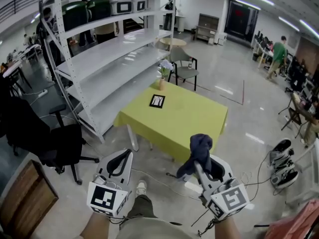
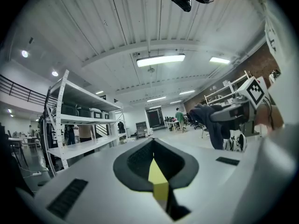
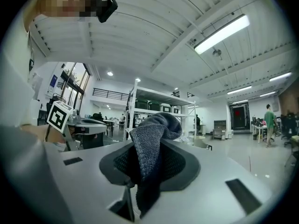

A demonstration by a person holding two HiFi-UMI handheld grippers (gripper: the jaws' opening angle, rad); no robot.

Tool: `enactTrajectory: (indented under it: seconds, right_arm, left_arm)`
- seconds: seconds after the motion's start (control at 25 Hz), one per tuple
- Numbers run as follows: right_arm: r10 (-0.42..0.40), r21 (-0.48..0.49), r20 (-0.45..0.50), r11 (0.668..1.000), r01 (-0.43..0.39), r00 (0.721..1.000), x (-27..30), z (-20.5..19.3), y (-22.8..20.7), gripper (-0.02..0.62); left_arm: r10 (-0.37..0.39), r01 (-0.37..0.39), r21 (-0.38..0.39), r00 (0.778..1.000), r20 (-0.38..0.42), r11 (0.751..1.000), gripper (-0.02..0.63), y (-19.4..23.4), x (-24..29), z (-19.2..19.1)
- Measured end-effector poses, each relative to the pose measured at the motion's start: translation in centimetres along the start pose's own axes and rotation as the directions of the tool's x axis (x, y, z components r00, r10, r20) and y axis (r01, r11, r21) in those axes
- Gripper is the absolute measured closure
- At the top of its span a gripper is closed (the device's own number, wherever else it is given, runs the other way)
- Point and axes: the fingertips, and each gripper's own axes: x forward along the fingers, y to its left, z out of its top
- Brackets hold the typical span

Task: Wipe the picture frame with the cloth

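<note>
The picture frame (image 1: 157,101), black-edged with a white picture, lies flat on the yellow-green table (image 1: 189,123), well ahead of both grippers. My right gripper (image 1: 198,166) is held low in front of the table's near edge, shut on a dark blue cloth (image 1: 200,151) that bunches above the jaws and hangs down. In the right gripper view the cloth (image 3: 150,143) fills the space between the jaws of the right gripper (image 3: 140,171). My left gripper (image 1: 125,156) is beside it on the left, jaws together and holding nothing. In its own view the left gripper (image 2: 156,171) shows only a yellow sliver.
A vase of flowers (image 1: 163,76) stands at the table's far corner beside the frame. White metal shelving (image 1: 109,59) runs along the left, a black office chair (image 1: 55,143) stands at the near left, and a grey chair (image 1: 185,66) stands behind the table. People stand far off.
</note>
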Motion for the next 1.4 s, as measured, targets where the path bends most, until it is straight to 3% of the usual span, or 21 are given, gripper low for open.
enactTrajectory:
  seconds: [0.24,0.52,0.96,1.2,1.4]
  right_arm:
    - [-0.013,0.008,-0.032,1.000,0.013,0.999,4.3,-3.4,-1.7,0.486]
    - [-0.015,0.024,-0.095,1.000,0.017,0.995,12.8,-6.1,-4.2,0.486]
    - [-0.041,0.052,-0.107,0.998,0.047,0.993,29.7,-3.5,-9.6,0.485]
    - [-0.087,0.052,-0.134,0.994,0.095,0.987,37.7,-2.6,-13.5,0.485]
    - [-0.120,0.052,-0.190,0.990,0.132,0.974,44.6,-4.0,-17.0,0.485]
  left_arm:
    - [-0.025,0.025,-0.019,1.000,-0.010,1.000,0.598,1.6,4.1,-3.6]
    - [-0.039,0.038,-0.029,0.998,-0.041,0.999,0.598,7.4,10.1,-7.1]
    - [-0.065,0.063,-0.029,0.995,-0.078,0.998,0.598,20.0,23.6,-7.0]
    - [-0.147,0.145,-0.033,0.987,-0.058,0.989,0.598,24.9,31.7,-7.6]
    - [-0.197,0.192,-0.055,0.976,-0.089,0.980,0.598,28.2,39.3,-9.2]
